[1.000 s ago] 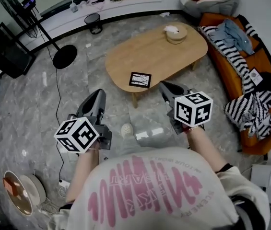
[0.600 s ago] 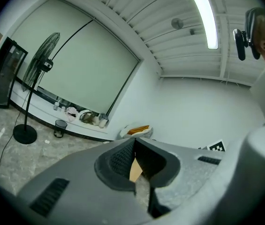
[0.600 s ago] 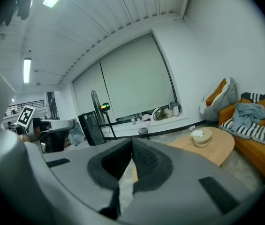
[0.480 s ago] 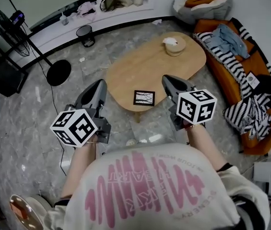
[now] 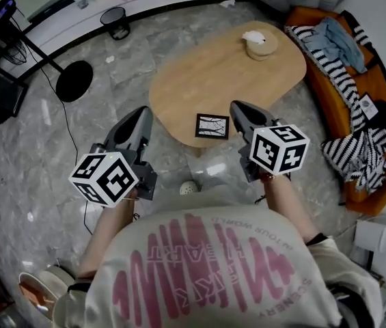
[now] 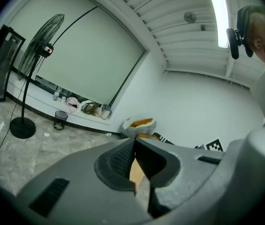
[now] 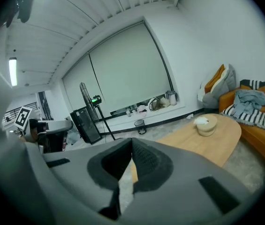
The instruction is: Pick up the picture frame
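Picture frame (image 5: 212,126), dark-edged with a pale print, is laid flat on the wooden surface (image 5: 213,74), close to the surface's near edge and untouched. Left tongs (image 5: 143,115) are held off the surface's near-left edge, over the marble floor (image 5: 56,149), with the tips pointed toward the surface. Their pads are seen pressed together at the tip in the left gripper view, clenched on nothing. Right tongs (image 5: 236,108) are held at the surface's near edge, just beside the frame's right side as seen in the head view. These are likewise clenched, with nothing between the pads, and only the wood of the surface is seen past them in the right gripper view. The frame is thus placed between the two pairs of tips, nearer the right pair. At the surface's far end a round bowl (image 5: 259,44) with something white in it is set. An orange sofa (image 5: 374,125) strewn with striped cloth is found beyond the surface's right side. A fan's round base (image 5: 74,80) and a small bin (image 5: 115,22) are found beyond its far-left side.
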The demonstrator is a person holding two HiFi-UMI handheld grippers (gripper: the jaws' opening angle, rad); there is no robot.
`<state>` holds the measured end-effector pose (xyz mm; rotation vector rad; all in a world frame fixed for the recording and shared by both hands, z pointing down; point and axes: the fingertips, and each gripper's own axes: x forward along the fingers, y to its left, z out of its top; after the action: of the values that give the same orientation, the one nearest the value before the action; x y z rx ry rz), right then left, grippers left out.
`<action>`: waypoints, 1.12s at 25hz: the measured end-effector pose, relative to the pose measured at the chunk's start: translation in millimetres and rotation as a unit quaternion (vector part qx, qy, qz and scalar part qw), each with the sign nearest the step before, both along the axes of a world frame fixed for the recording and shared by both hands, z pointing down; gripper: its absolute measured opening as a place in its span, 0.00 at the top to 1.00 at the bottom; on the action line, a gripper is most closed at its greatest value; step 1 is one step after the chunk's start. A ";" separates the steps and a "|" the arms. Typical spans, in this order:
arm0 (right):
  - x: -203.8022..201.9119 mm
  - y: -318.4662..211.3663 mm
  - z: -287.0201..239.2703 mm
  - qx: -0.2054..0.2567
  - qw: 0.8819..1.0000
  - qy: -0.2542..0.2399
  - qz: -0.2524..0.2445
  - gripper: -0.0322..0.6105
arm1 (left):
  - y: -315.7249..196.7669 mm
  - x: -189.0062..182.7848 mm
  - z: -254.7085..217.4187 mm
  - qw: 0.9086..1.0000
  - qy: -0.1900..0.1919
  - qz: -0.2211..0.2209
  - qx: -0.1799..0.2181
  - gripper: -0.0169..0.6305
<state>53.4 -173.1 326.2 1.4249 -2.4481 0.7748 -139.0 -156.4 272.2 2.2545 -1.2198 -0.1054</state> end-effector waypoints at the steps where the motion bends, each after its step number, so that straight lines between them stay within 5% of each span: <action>1: -0.1 -4.3 11.9 -0.013 1.000 0.002 0.001 0.94 | -1.4 1.1 14.3 1.000 0.002 0.001 -0.015 0.97; 10: 2.7 -22.8 151.0 -0.141 0.990 -0.020 0.004 0.94 | 9.5 35.6 169.9 0.985 -0.020 0.030 -0.167 0.97; 18: 15.5 -26.7 299.8 -0.198 0.980 -0.006 -0.028 0.94 | 31.5 57.6 327.9 0.965 -0.030 0.024 -0.259 0.97; 25: 7.3 -24.2 357.4 -0.221 0.974 -0.024 -0.050 0.94 | 33.0 72.1 401.9 0.958 -0.023 0.017 -0.287 0.97; 28: 0.4 -24.6 362.0 -0.202 0.976 0.006 -0.079 0.94 | 27.9 74.9 417.1 0.957 -0.022 0.021 -0.287 0.97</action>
<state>53.8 -197.7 688.1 1.0672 -2.1934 1.1394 -64.2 -128.5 689.2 1.7757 -1.0538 0.2843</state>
